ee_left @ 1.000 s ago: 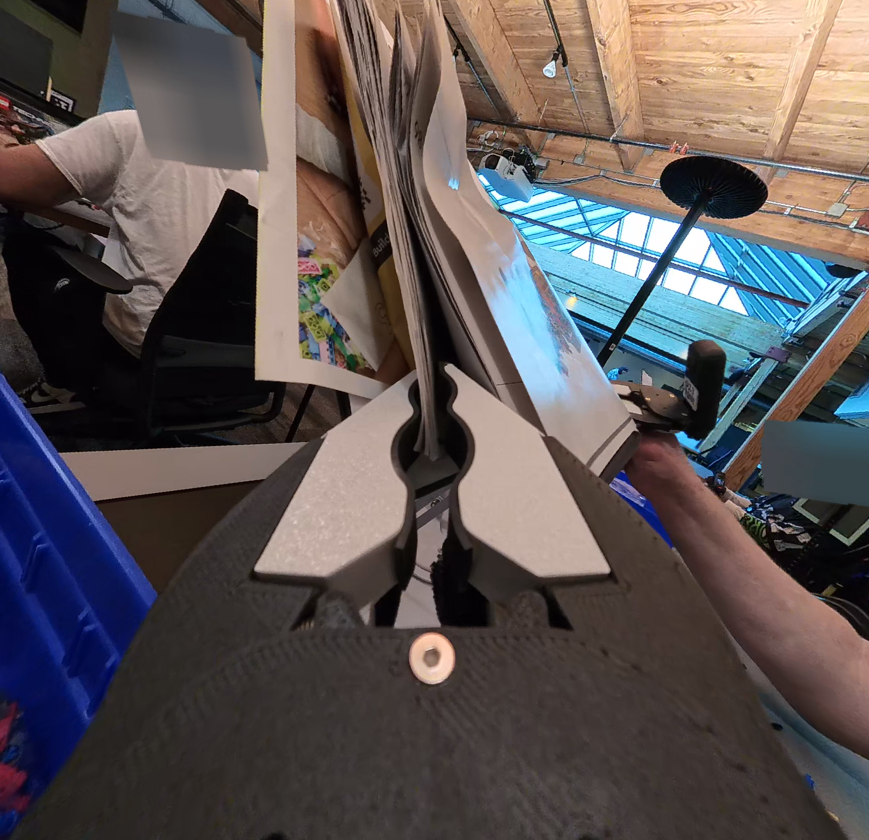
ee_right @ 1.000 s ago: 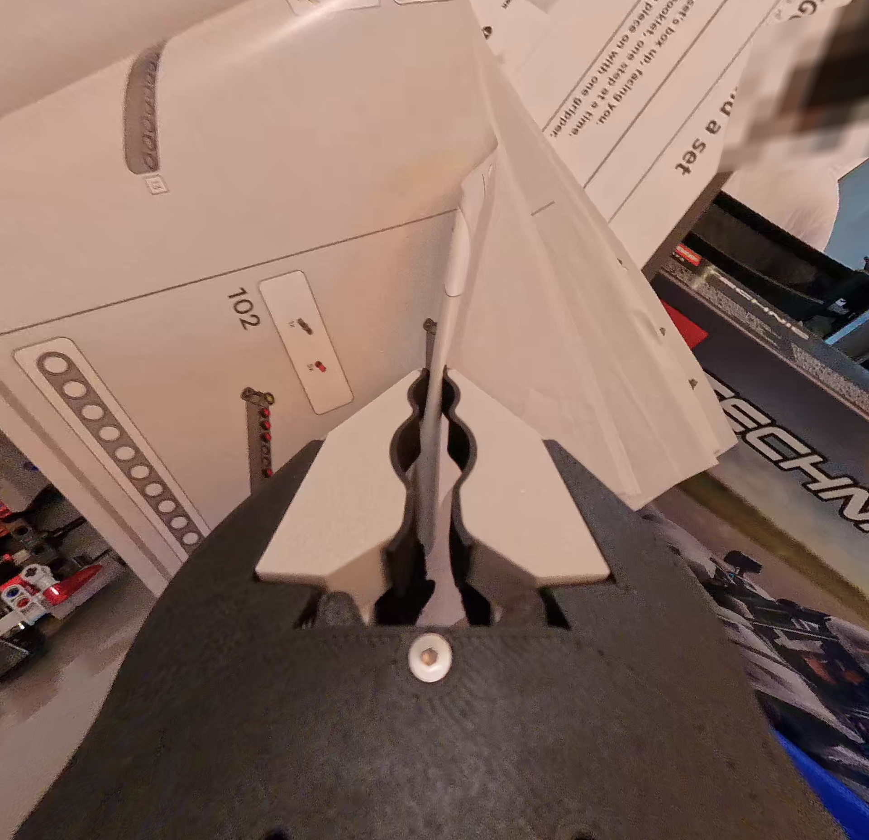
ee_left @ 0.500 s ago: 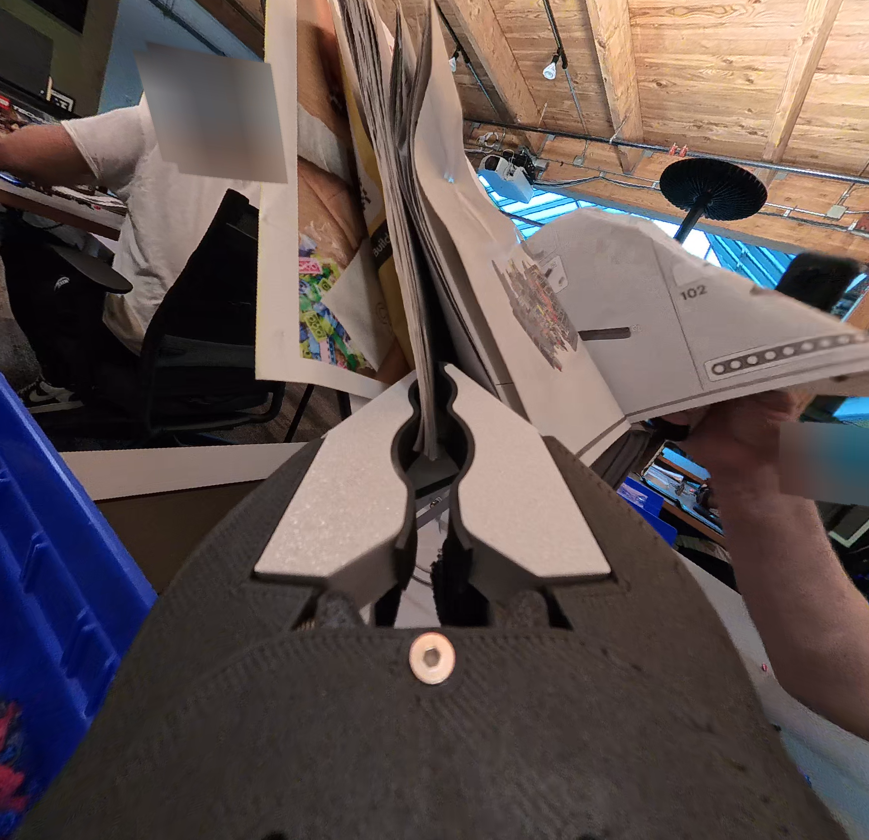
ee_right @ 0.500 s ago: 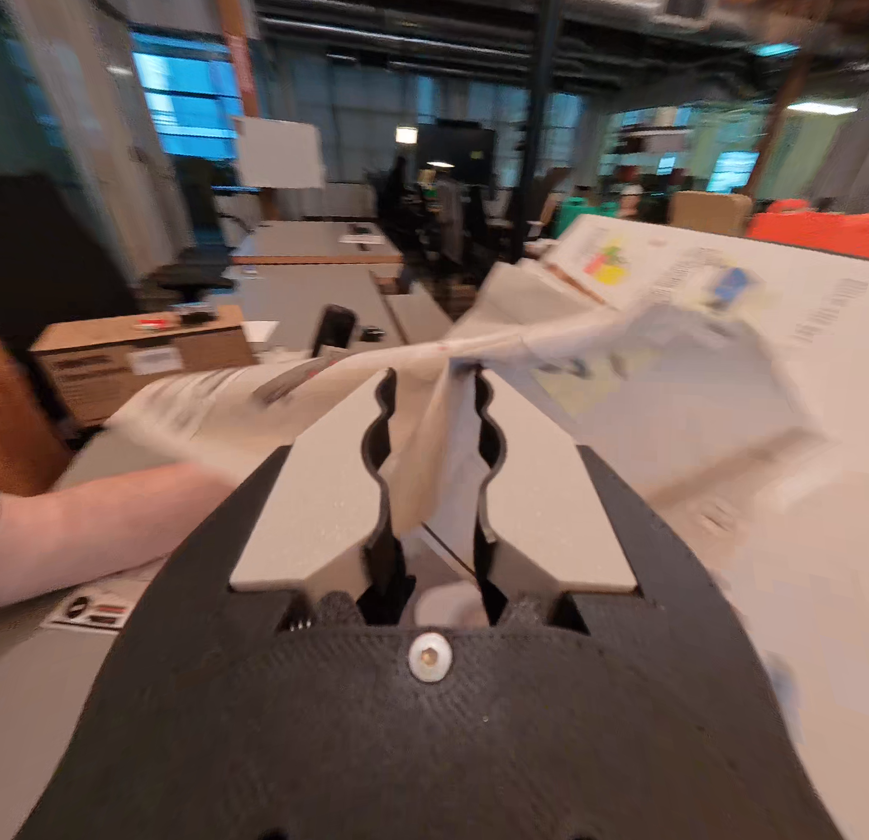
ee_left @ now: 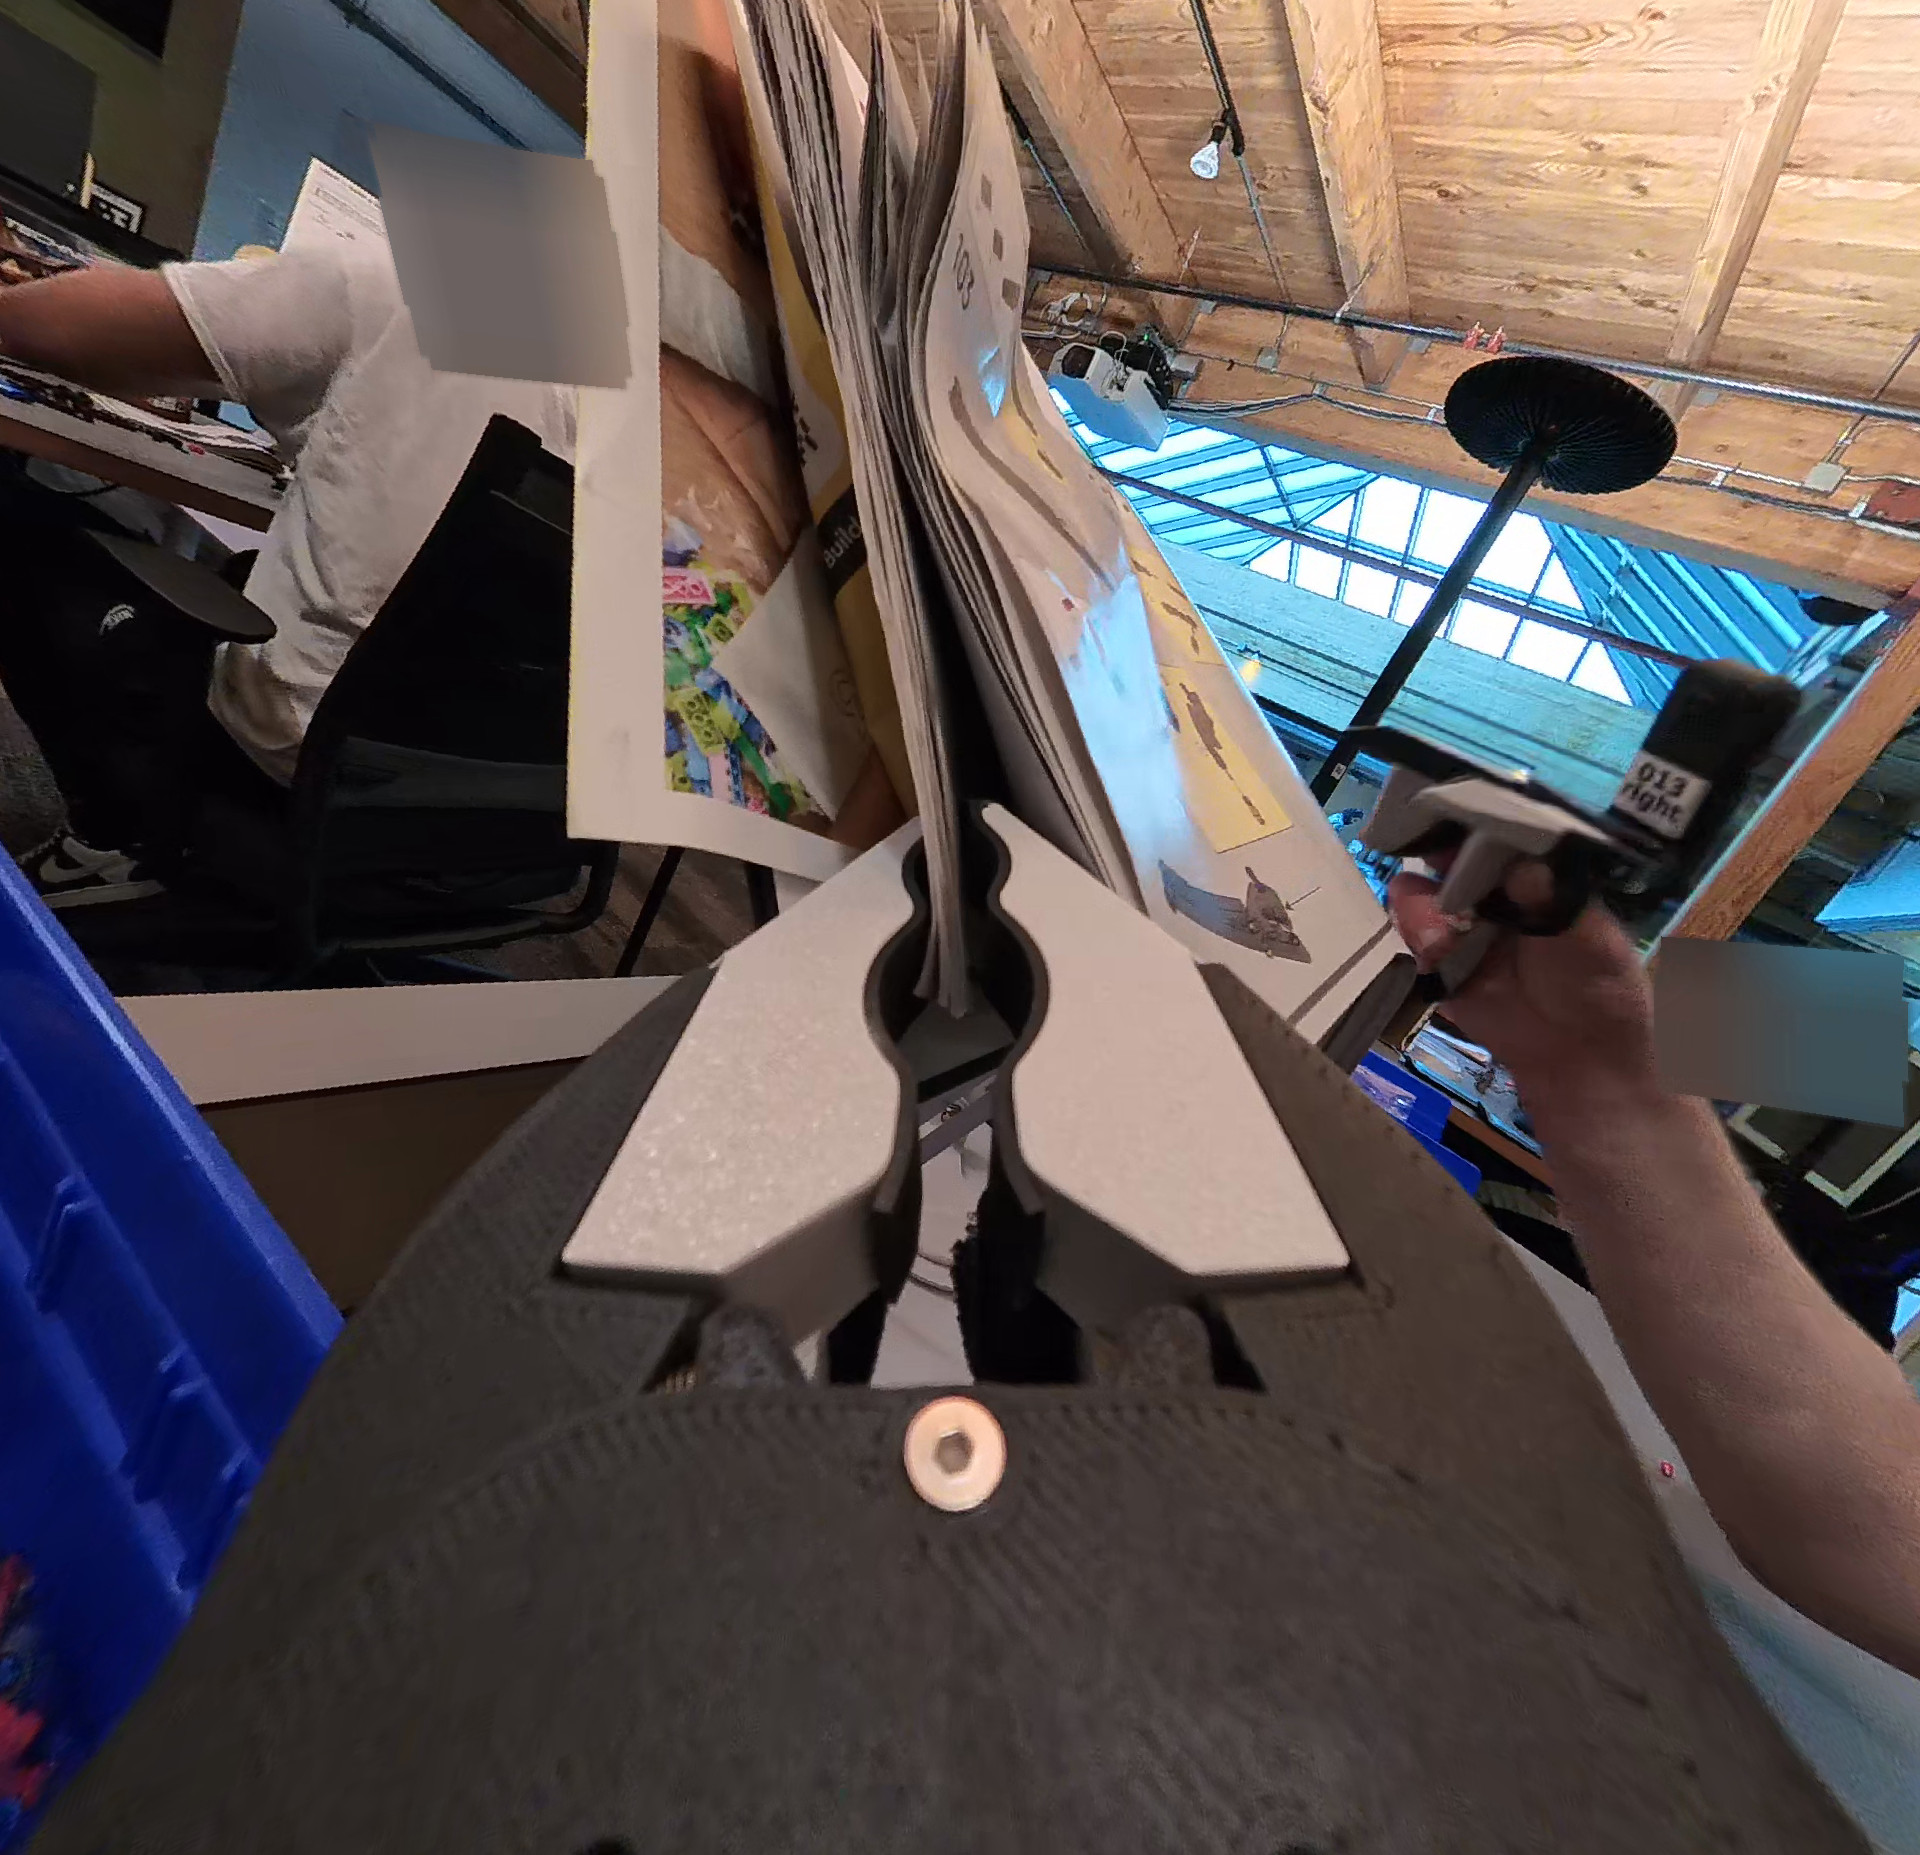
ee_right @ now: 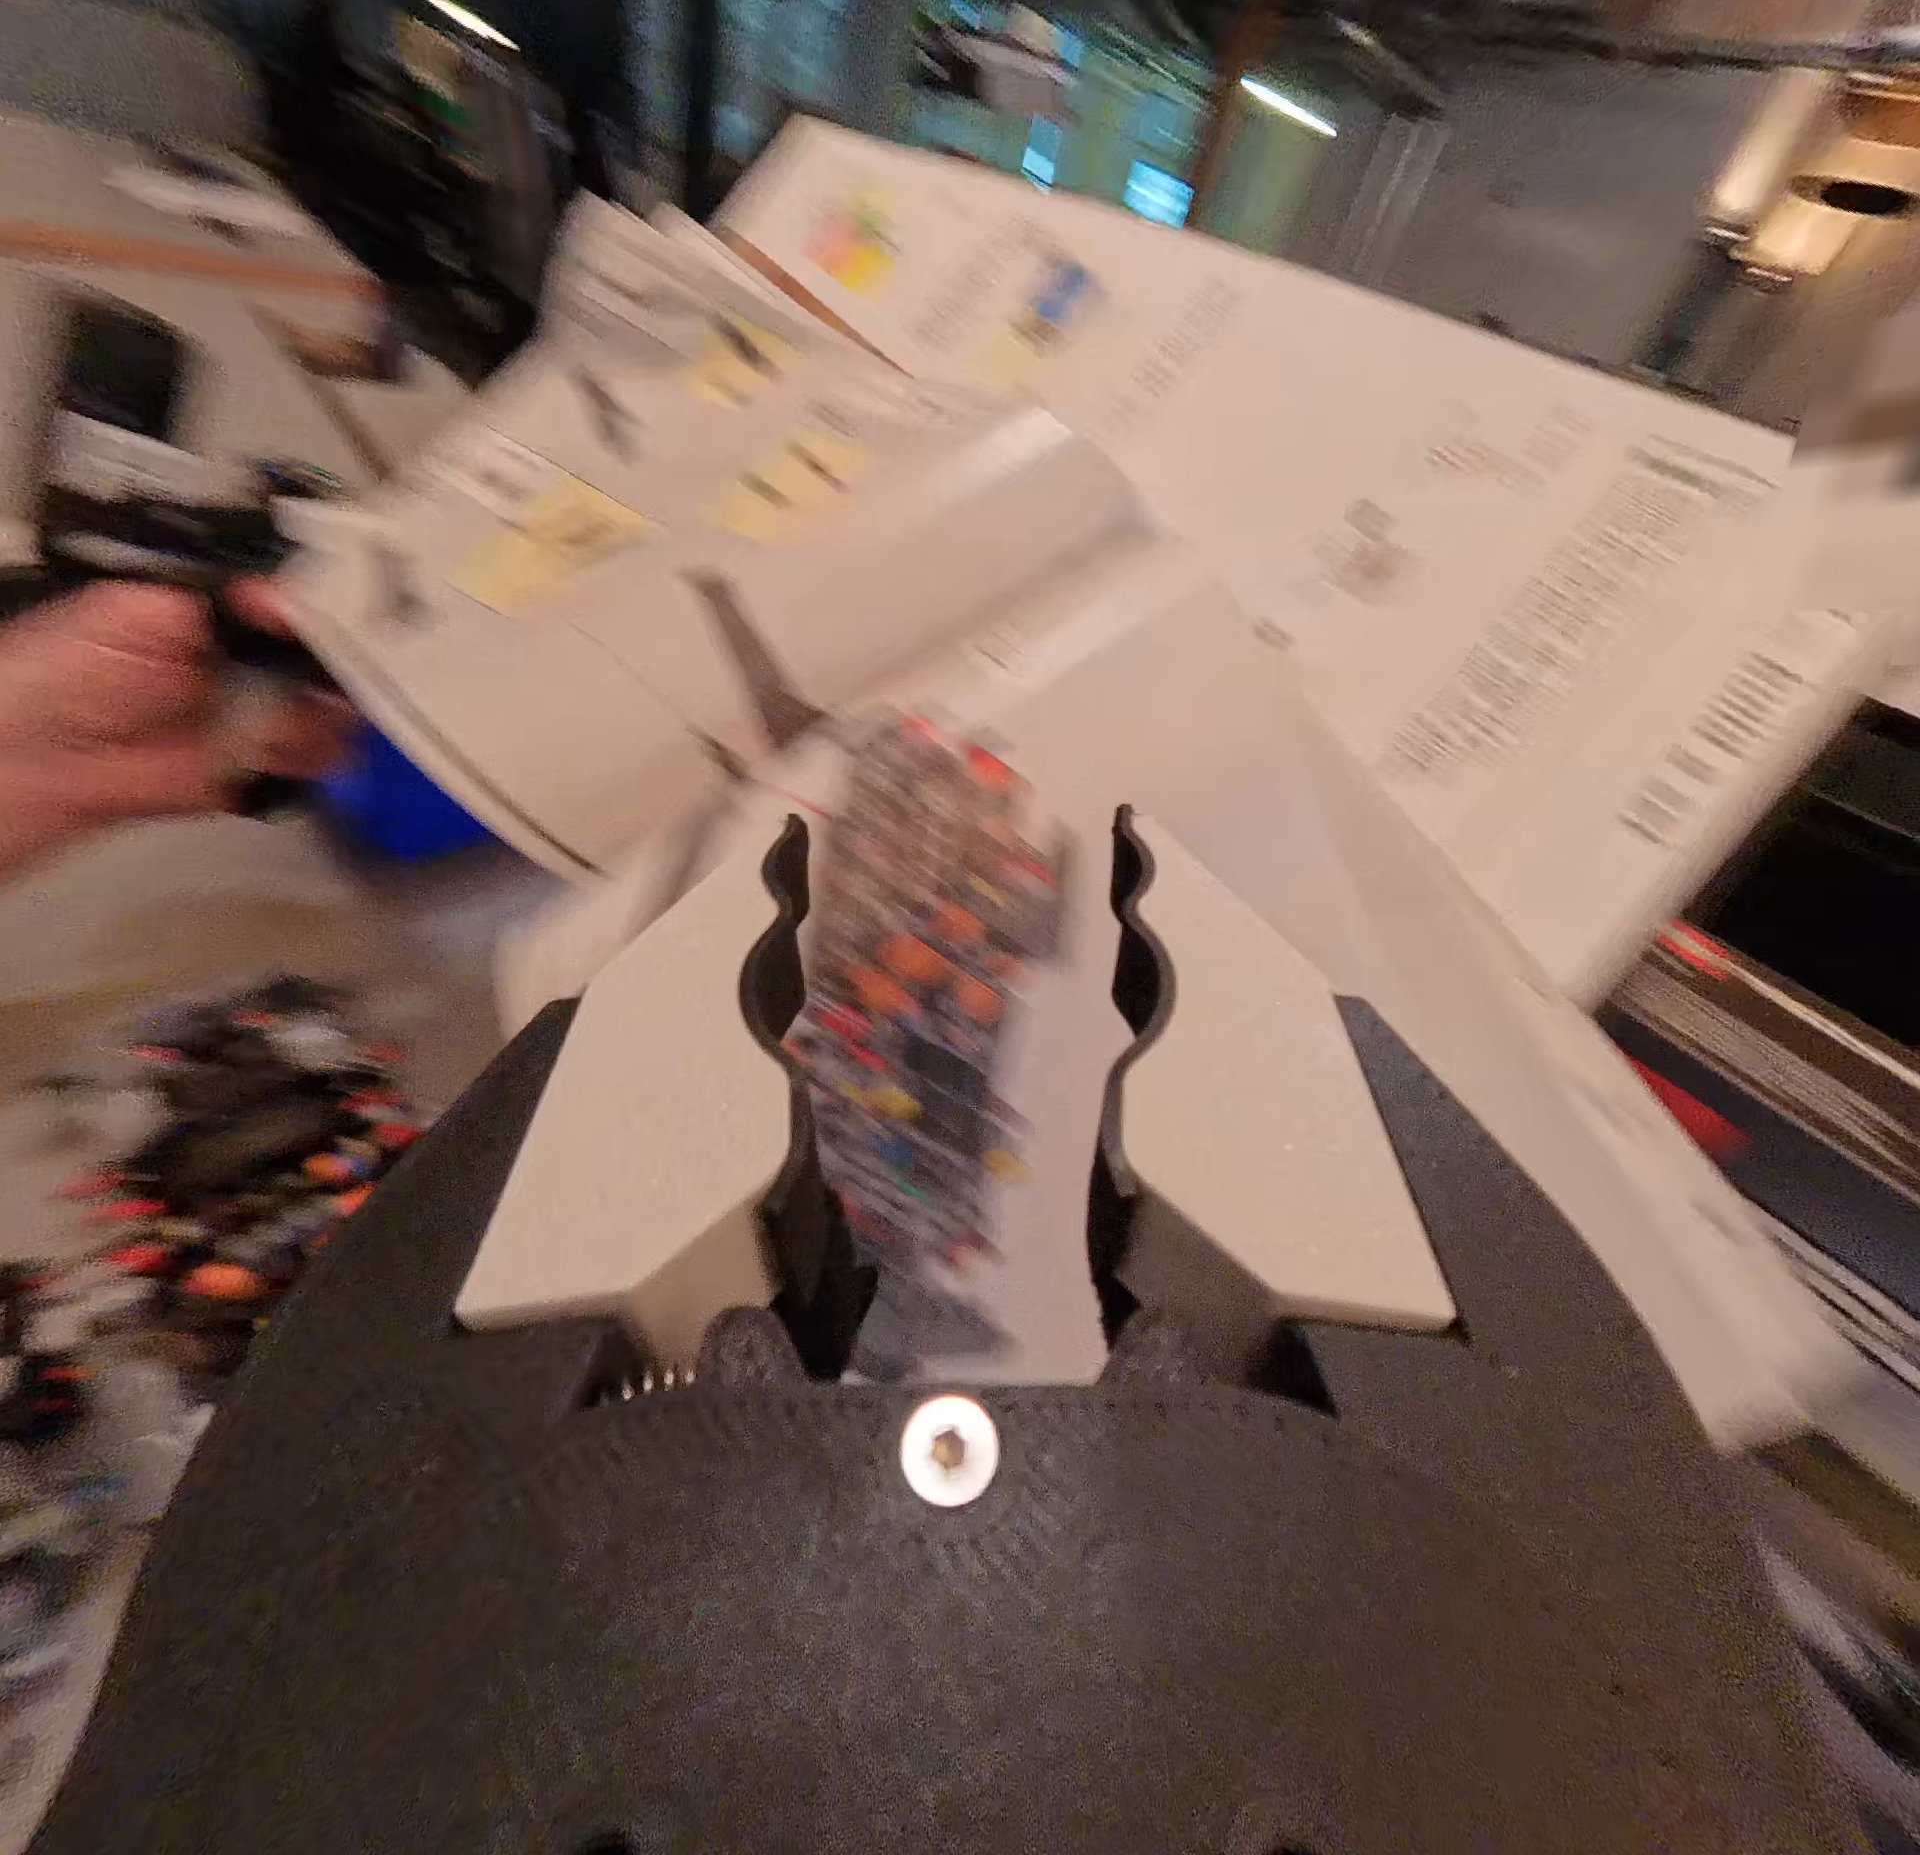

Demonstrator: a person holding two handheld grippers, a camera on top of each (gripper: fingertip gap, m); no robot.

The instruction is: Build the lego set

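Note:
My left gripper (ee_left: 951,839) is shut on the lower edge of the lego instruction booklet (ee_left: 935,517) and holds it upright with its pages fanned. My right gripper (ee_right: 958,818) is open, its jaws wide apart. A booklet page with a colourful picture (ee_right: 925,1026) shows in the gap, unclamped. This view is motion-blurred. The booklet (ee_right: 665,538) spreads open ahead and to the left, beside the hand holding the left gripper (ee_right: 94,693). The right gripper also shows in the left wrist view (ee_left: 1475,829), just right of the booklet's open page. Loose lego pieces (ee_right: 208,1171) lie on the table at lower left.
A blue bin (ee_left: 114,1286) stands close on the left. A seated person in a white shirt (ee_left: 301,434) is behind it on a black chair. A white printed sheet (ee_right: 1455,517) stands behind the booklet, with a dark set box (ee_right: 1808,1099) at the right. My hands' fingertips stand some 30 cm from each other.
My right gripper has let go of the page it pinched, opened wide and swung back and down. The page has turned over. My left gripper still holds the booklet.

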